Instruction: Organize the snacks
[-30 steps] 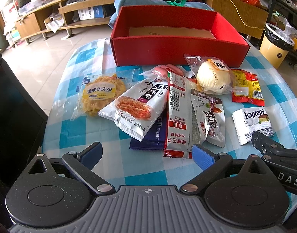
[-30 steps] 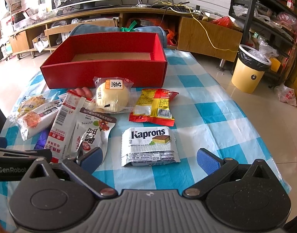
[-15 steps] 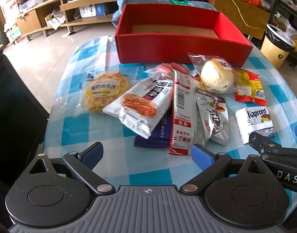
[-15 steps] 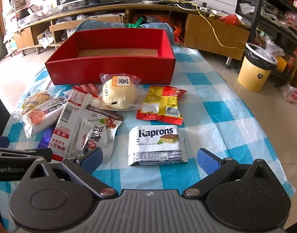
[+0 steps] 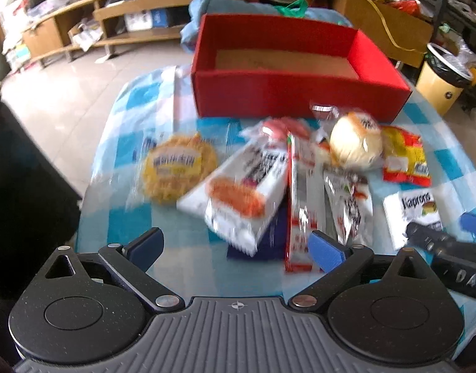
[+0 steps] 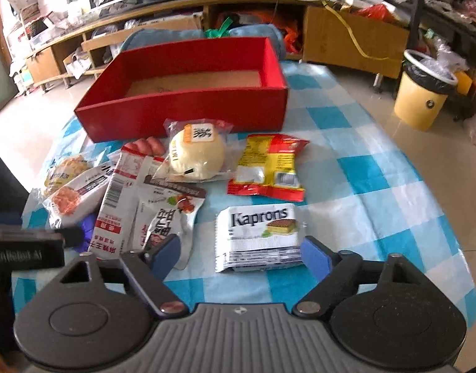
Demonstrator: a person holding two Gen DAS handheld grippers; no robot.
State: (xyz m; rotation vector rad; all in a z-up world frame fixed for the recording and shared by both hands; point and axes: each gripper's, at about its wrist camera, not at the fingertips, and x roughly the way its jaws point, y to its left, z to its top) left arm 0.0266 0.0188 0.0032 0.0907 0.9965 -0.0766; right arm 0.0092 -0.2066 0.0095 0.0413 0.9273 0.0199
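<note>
Snacks lie in a loose heap on a blue-and-white checked tablecloth point(image 6: 362, 143), all of them outside the red box point(image 6: 188, 105), which sits in the upper middle of both views with only its bare brown floor showing inside.

In the right wrist view, the right gripper point(image 6: 239, 256) fills the bottom of the frame with its blue fingers point(image 6: 315, 256) either side of the white Kaprons wafer pack point(image 6: 258, 237). The jaws are closing; the right finger is at the pack's edge, the left one stands apart from it, so the pack is between them but not clamped. Above the wafer lies a red and yellow packet point(image 6: 269, 168), and left of that a round bun in clear wrap point(image 6: 196, 152), just below the box's front wall. Further left come a grey pouch point(image 6: 166, 217), a long red and white packet point(image 6: 116, 205), a white bag with an orange picture point(image 6: 75, 195) and a round yellow cake point(image 6: 65, 169) at the left edge.

The left wrist view is blurred. The left gripper point(image 5: 235, 248) sits low in the frame with its jaws wide apart and nothing between them, above bare cloth below the heap. The long packet's lower end reaches close to its right finger point(image 5: 326, 253). The same bun point(image 5: 356, 146), cake point(image 5: 177, 168) and wafer pack point(image 5: 415, 214) show here, with the right gripper's black arm entering at the lower right edge.

A yellow bin point(image 6: 424, 99) stands on the floor at the right.
</note>
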